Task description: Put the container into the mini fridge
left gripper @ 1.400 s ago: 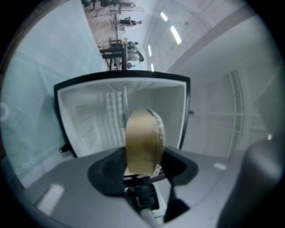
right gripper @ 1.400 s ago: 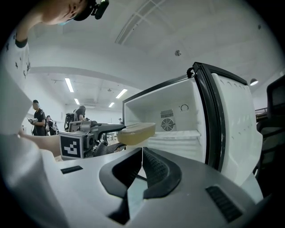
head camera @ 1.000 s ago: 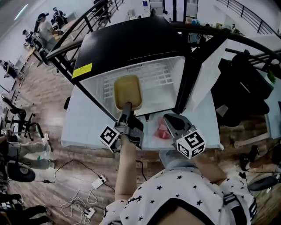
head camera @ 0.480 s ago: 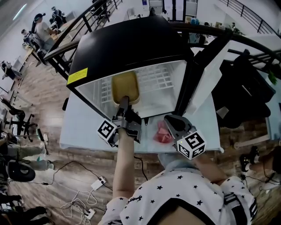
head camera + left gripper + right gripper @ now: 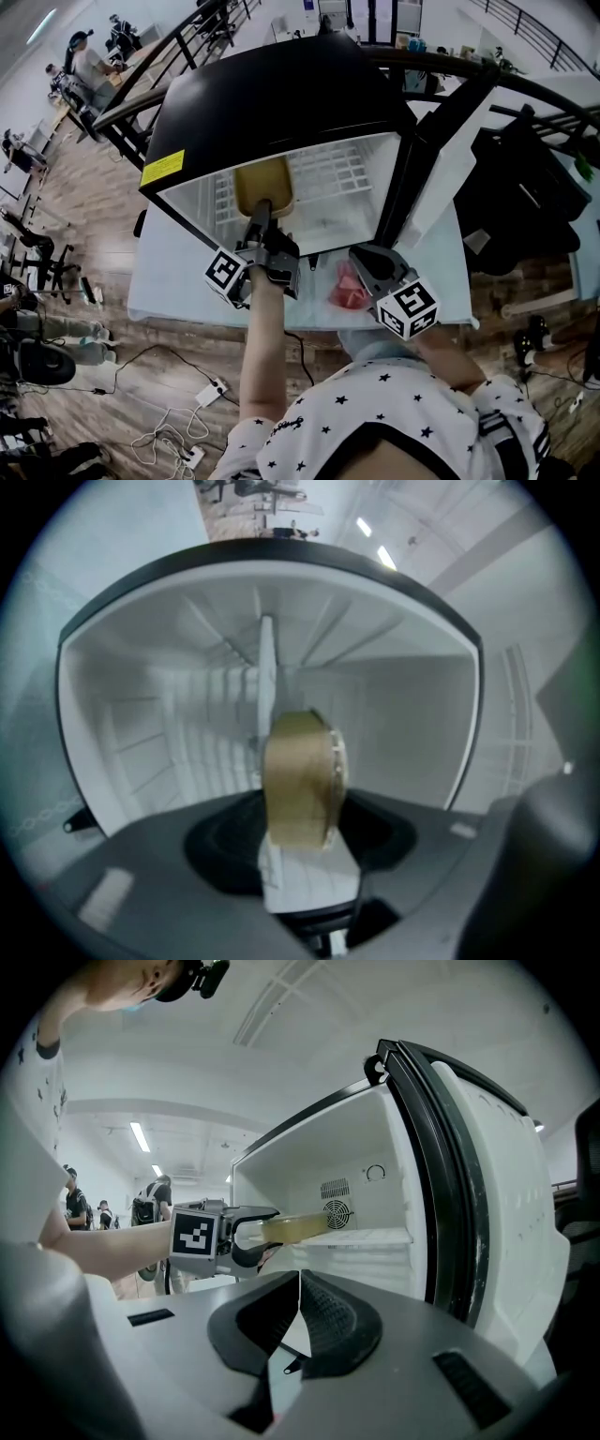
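Observation:
A flat, translucent yellow container [image 5: 262,181] is held level inside the open mini fridge [image 5: 281,84], just above its white wire shelf [image 5: 330,167]. My left gripper [image 5: 260,212] is shut on the container's near edge, reaching in through the fridge opening. In the left gripper view the container [image 5: 300,778] shows edge-on between the jaws, with the white interior behind it. The right gripper view shows the left gripper [image 5: 246,1232] holding the container [image 5: 292,1229] over the shelf [image 5: 375,1237]. My right gripper [image 5: 359,255] hovers low in front of the fridge, its jaws shut and empty [image 5: 299,1288].
The fridge door [image 5: 441,155] stands open to the right, seen close in the right gripper view [image 5: 487,1194]. A red object [image 5: 349,286] lies on the pale table [image 5: 178,272] in front of the fridge. Railings, desks and people stand beyond.
My left gripper has carried the container deeper into the fridge, over the shelf. The right gripper has stayed in place.

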